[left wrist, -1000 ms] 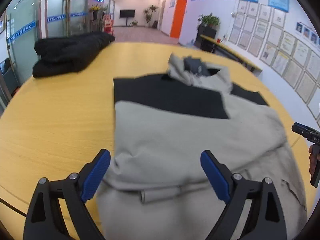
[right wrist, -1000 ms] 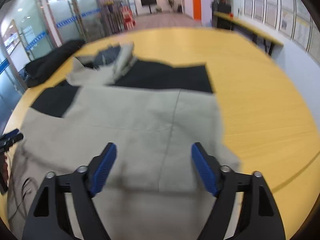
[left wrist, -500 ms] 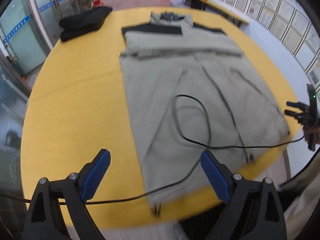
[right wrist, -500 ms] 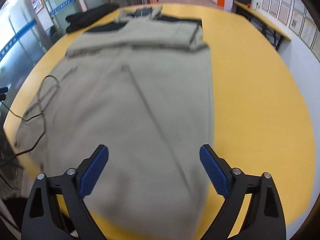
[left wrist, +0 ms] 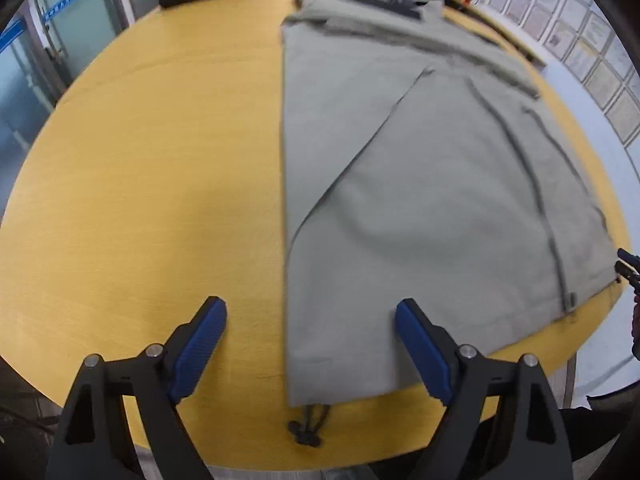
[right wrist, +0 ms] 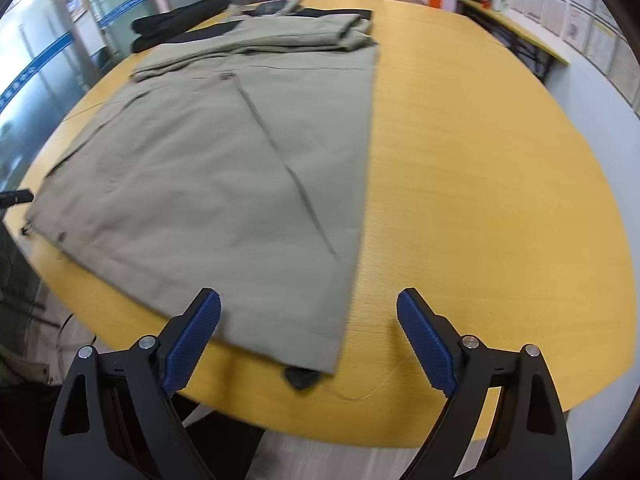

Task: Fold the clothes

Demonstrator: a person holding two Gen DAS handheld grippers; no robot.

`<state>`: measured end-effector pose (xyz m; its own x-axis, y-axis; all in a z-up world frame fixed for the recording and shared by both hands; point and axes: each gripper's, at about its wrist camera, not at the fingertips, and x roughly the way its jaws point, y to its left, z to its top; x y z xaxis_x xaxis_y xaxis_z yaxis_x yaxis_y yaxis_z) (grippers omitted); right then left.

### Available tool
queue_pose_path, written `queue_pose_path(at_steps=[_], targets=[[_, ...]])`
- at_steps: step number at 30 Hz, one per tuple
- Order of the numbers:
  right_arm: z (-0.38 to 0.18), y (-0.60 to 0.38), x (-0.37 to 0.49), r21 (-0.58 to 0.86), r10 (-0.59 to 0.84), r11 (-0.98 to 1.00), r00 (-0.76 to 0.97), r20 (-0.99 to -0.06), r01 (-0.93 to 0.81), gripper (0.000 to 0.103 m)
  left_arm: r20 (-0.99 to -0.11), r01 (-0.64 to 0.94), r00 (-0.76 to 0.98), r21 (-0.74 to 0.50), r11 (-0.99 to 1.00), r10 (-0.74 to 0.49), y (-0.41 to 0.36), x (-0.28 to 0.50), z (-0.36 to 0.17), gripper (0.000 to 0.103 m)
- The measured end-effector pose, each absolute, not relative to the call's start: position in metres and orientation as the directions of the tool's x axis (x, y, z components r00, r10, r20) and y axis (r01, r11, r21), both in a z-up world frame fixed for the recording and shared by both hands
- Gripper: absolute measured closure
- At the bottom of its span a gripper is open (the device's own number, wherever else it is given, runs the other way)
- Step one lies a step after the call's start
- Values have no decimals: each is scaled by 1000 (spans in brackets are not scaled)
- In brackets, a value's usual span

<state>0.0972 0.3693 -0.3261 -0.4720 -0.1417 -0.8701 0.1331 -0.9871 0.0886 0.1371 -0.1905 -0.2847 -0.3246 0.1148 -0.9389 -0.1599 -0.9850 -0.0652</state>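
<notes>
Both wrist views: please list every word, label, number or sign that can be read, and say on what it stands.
None can be read.
Framed sheets on the wall: print too small and blurred.
Blue stripe on the glass partition: white marks, not legible.
Khaki jacket, left gripper and right gripper: no visible lettering.

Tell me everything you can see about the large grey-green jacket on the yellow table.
The grey-green jacket looks like thin woven cloth. It lies flat on the round yellow table, hem towards the cameras, with black panels and a collar at the far end. Its sides and sleeves are folded inward, giving straight edges. Dark seams run lengthwise. A black drawcord toggle lies at each near hem corner. Both the left gripper and the right gripper are open, not touching it.
</notes>
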Motion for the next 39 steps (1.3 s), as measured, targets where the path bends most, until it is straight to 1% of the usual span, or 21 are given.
queue_pose_path(at_steps=[3,4,6,8,10,11,12,13,14,15,17,19,20,21,22,24,27,30,33,36,39], targets=[[-328,368,98,91,-142,-987,-470,-871,129,17,-927,-162,-356,-66,-985,121,-187,135,-283,13],[-329,367,99,92,-141,-988,-469,-872,128,18,-923,-170,-354,-92,-981,147,-183,135,-282,13],[-330,366,100,93,-141,-988,-468,-872,125,23,-917,-185,-349,-134,-973,193,-176,137,-280,13],[-332,365,101,95,-141,-988,-467,-873,122,41,-912,-201,-344,-163,-966,225,-167,141,-279,13],[-333,364,101,96,-141,-988,-465,-874,119,49,-907,-194,-339,-191,-962,249,-165,144,-279,15],[-334,364,102,97,-141,-988,-465,-874,118,51,-905,-180,-338,-208,-962,259,-166,145,-279,23],[-335,364,102,98,-141,-988,-464,-875,116,54,-902,-165,-338,-224,-961,268,-168,146,-279,42],[-335,363,103,98,-141,-988,-463,-875,115,61,-908,-141,-334,-219,-966,254,-174,144,-278,57],[-336,363,103,99,-141,-989,-463,-875,114,68,-913,-128,-326,-215,-968,246,-178,141,-280,76],[-336,363,102,97,-138,-989,-456,-879,113,72,-914,-126,-317,-224,-967,253,-182,142,-280,77],[-336,362,103,81,-130,-989,-446,-886,127,79,-923,-211,-315,-160,-964,222,-175,145,-279,79],[-336,360,101,75,-125,-988,-435,-892,132,83,-928,-282,-333,-70,-957,166,-163,153,-281,79],[-336,359,100,72,-124,-988,-429,-895,135,87,-930,-265,-321,-92,-960,177,-165,153,-280,82],[-335,359,99,75,-127,-988,-416,-901,138,91,-935,-249,-296,-120,-961,194,-171,154,-280,89],[-333,358,99,84,-138,-985,-399,-906,148,95,-939,-233,-272,-148,-961,210,-177,155,-280,92],[-327,358,100,112,-170,-978,-370,-913,173,99,-950,-244,-235,-147,-958,206,-183,162,-279,96],[-308,360,107,183,-248,-960,-345,-905,211,100,-972,-249,-151,-142,-958,183,-189,174,-278,100],[-279,362,108,236,-311,-942,-355,-881,240,100,-972,-204,-83,-200,-958,220,-197,185,-273,101],[-247,364,97,269,-361,-925,-396,-844,270,100,-952,-129,-61,-291,-948,300,-201,187,-255,102],[-213,363,82,293,-414,-902,-440,-797,318,100,-893,-51,-94,-437,-898,440,-199,173,-217,102],[-173,352,57,294,-476,-867,-491,-729,403,100,-854,-12,-160,-500,-866,495,-197,143,-179,102]])
